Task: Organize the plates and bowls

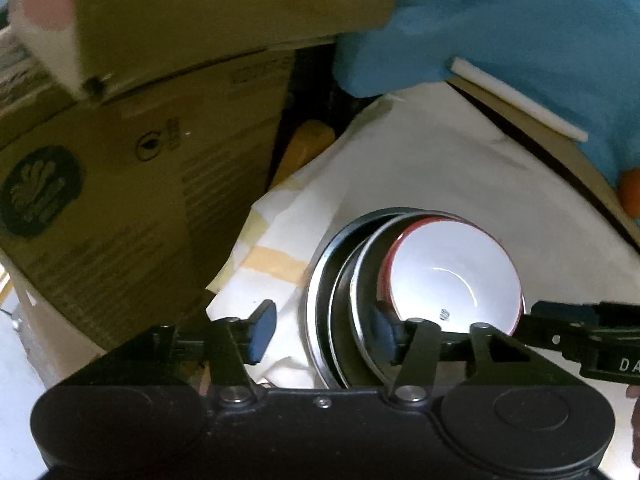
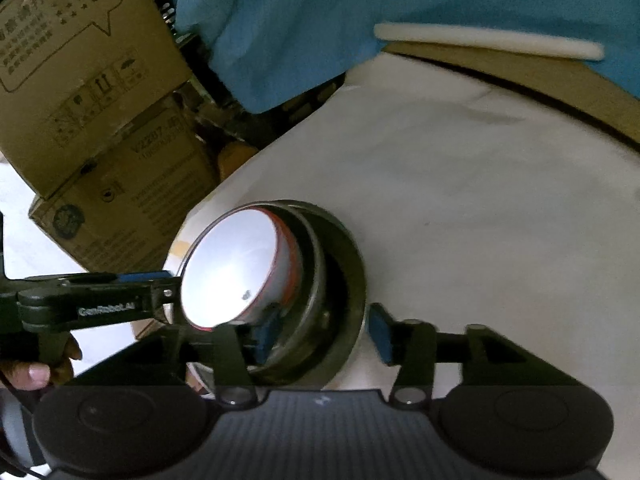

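A stack of dark plates [image 1: 340, 312] with a red-rimmed white bowl [image 1: 452, 276] on top stands on the white table [image 1: 440, 168]. My left gripper [image 1: 322, 332] is open, its fingers straddling the left rims of the plates. My right gripper [image 2: 322, 334] is open, straddling the right rims of the same dark plates [image 2: 344, 280]; its left finger sits inside, beside the bowl [image 2: 232, 268]. Each gripper also shows in the other's view, my right one [image 1: 580, 332] at the bowl's right and my left one [image 2: 100, 304] at its left.
Cardboard boxes [image 1: 132, 184] are stacked to the left of the table. A blue cloth [image 1: 500, 24] hangs at the back with a white stick [image 1: 520, 100]. A yellow object [image 1: 308, 144] lies between boxes and table. Tan tape [image 1: 276, 260] marks the table cover's edge.
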### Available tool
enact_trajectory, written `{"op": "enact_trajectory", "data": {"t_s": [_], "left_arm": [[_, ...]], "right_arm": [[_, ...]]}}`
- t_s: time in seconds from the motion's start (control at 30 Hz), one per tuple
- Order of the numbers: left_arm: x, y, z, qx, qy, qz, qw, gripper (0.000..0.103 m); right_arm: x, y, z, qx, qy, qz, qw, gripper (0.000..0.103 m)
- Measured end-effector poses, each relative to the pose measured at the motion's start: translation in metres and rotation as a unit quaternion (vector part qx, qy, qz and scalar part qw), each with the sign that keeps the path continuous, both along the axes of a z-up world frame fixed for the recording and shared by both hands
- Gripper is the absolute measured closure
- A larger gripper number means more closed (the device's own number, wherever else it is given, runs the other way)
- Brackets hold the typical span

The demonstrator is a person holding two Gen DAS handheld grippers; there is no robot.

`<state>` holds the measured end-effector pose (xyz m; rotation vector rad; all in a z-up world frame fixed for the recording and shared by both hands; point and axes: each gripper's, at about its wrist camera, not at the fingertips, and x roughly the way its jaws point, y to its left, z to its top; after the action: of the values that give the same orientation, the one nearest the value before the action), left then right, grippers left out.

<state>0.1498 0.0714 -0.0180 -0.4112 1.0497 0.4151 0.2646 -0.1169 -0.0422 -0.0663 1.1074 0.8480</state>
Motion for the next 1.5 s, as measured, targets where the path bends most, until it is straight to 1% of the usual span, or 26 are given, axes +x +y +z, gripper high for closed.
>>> {"op": "enact_trajectory", "data": {"t_s": [0.03, 0.1, 0.13, 0.27, 0.43, 0.57, 0.63, 0.67, 0.73, 0.93, 1.07, 1.2, 1.33, 1.5], "left_arm": [[-0.002, 0.000, 0.000, 0.001, -0.001, 0.003, 1.0000, 0.041], [-0.004, 0.000, 0.001, 0.007, -0.003, 0.004, 1.0000, 0.037], [-0.005, 0.000, 0.002, 0.008, -0.004, 0.006, 0.9999, 0.034], [-0.008, 0.002, 0.003, 0.012, -0.006, 0.015, 0.9998, 0.026], [-0.011, 0.003, 0.003, 0.018, -0.007, 0.024, 0.9995, 0.014], [-0.011, 0.002, 0.006, 0.025, -0.004, 0.018, 0.9995, 0.011], [-0.012, 0.002, 0.009, 0.034, -0.003, 0.018, 0.9992, 0.003], [-0.012, 0.003, 0.010, 0.035, -0.006, 0.019, 0.9992, 0.002], [-0.012, 0.004, 0.012, 0.026, -0.014, 0.015, 0.9994, 0.001], [-0.010, 0.003, 0.019, 0.032, -0.026, -0.010, 0.9991, 0.001], [-0.012, 0.006, 0.021, 0.029, -0.036, -0.028, 0.9985, 0.001], [-0.017, 0.010, 0.023, 0.021, -0.059, -0.056, 0.9965, 0.001], [-0.023, 0.014, 0.025, 0.009, -0.088, -0.100, 0.9911, 0.001], [-0.039, 0.018, 0.031, 0.009, -0.121, -0.163, 0.9791, 0.001]], "right_arm": [[0.000, -0.002, 0.000, 0.005, 0.003, -0.002, 1.000, 0.044], [0.000, -0.004, -0.001, 0.011, 0.008, -0.005, 1.000, 0.042], [0.000, -0.004, -0.001, 0.012, 0.007, -0.006, 1.000, 0.041], [-0.002, -0.006, 0.002, 0.015, -0.001, -0.008, 1.000, 0.037], [-0.002, -0.013, 0.006, 0.027, -0.005, -0.017, 0.999, 0.027], [-0.003, -0.015, 0.009, 0.034, -0.007, -0.024, 0.999, 0.022], [-0.004, -0.015, 0.009, 0.037, -0.010, -0.029, 0.999, 0.019], [-0.004, -0.015, 0.010, 0.038, -0.011, -0.030, 0.999, 0.018], [-0.004, -0.015, 0.010, 0.041, -0.012, -0.033, 0.999, 0.016], [-0.010, -0.018, 0.015, 0.048, -0.020, -0.052, 0.997, 0.010], [-0.017, -0.021, 0.019, 0.049, -0.030, -0.075, 0.996, 0.006], [-0.026, -0.026, 0.022, 0.050, -0.041, -0.109, 0.992, 0.004], [-0.042, -0.031, 0.029, 0.057, -0.061, -0.155, 0.984, 0.001], [-0.074, -0.034, 0.038, 0.071, -0.099, -0.211, 0.970, 0.001]]}}
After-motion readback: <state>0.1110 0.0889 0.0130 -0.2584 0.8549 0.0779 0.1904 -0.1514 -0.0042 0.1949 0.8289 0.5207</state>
